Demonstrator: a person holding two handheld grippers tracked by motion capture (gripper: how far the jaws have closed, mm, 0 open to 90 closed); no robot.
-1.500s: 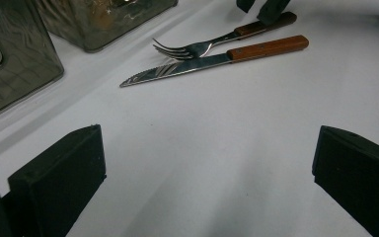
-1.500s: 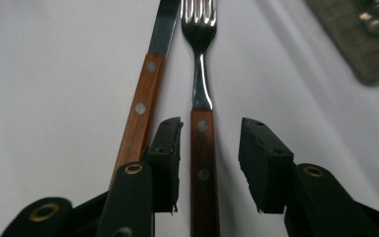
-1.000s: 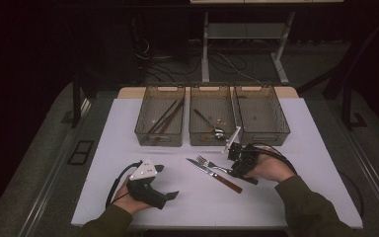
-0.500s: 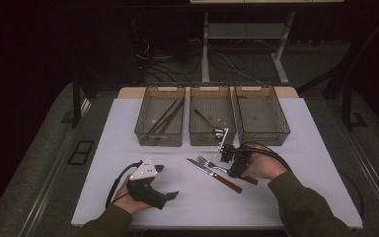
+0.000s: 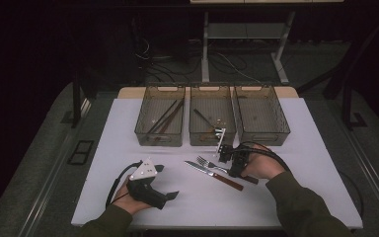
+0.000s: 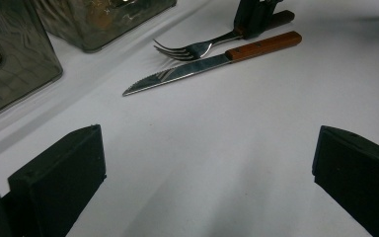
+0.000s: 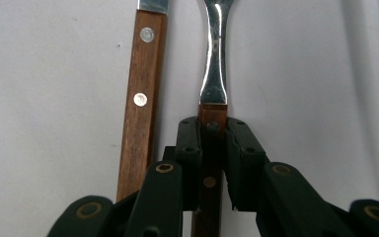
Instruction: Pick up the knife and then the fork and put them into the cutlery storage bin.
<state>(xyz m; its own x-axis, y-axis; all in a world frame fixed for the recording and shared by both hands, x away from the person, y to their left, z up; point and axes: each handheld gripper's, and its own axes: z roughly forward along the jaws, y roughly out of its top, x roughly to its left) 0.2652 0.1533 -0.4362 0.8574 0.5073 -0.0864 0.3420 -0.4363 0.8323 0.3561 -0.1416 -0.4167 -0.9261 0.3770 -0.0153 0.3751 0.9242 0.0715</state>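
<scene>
White table [image 5: 296, 148], dark room, three bins [image 5: 212, 121]

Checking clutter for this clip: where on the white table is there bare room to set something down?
Bare: the white table right of the three bins, the strip left of them, and the front edge between both hands. Crowded: mid-table, where fork and knife lie beside the right tongs.

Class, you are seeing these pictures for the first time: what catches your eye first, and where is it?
The right hand-held gripper closed on the fork handle, mid-table, beside a wooden-handled knife. Behind them stand three clear bins in a row. The left hand-held gripper rests open near the front edge.
</scene>
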